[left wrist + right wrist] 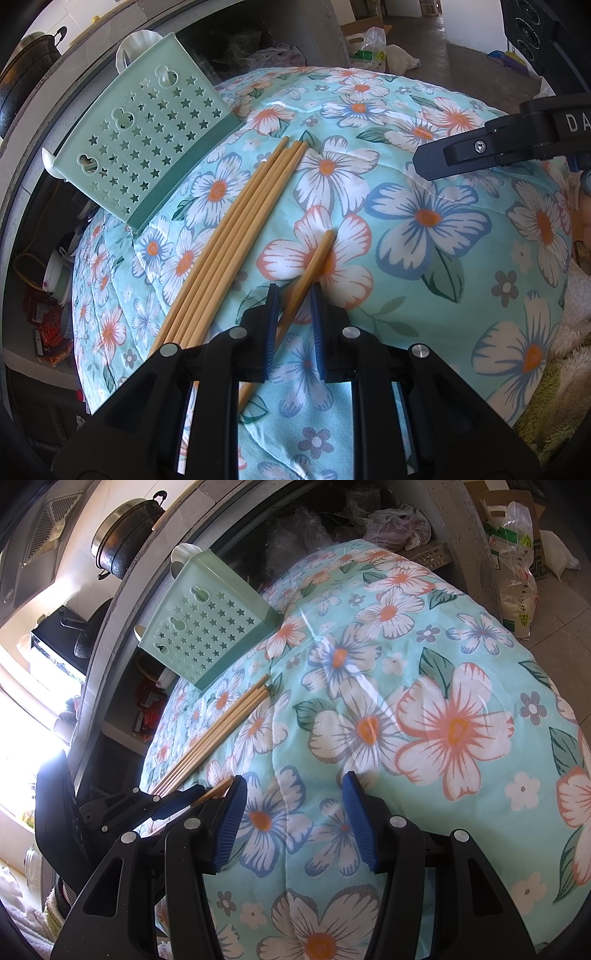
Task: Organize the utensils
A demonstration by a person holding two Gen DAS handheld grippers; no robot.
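A single wooden chopstick (309,275) lies on the floral cloth, passing between the fingers of my left gripper (294,295); the blue pads stand close on either side of it, shut on it. A bundle of several chopsticks (236,236) lies just to its left, pointing at a pale green holder with star holes (147,144) lying on its side at the cloth's far left edge. My right gripper (293,794) is open and empty above the cloth, right of the left gripper (177,805). The bundle (221,731) and holder (210,627) show in the right wrist view too.
The floral quilted cloth (424,221) covers a raised surface that drops off on all sides. A dark pot (122,535) sits on a counter at the far left. Plastic bags (513,554) and a cardboard box lie on the floor beyond.
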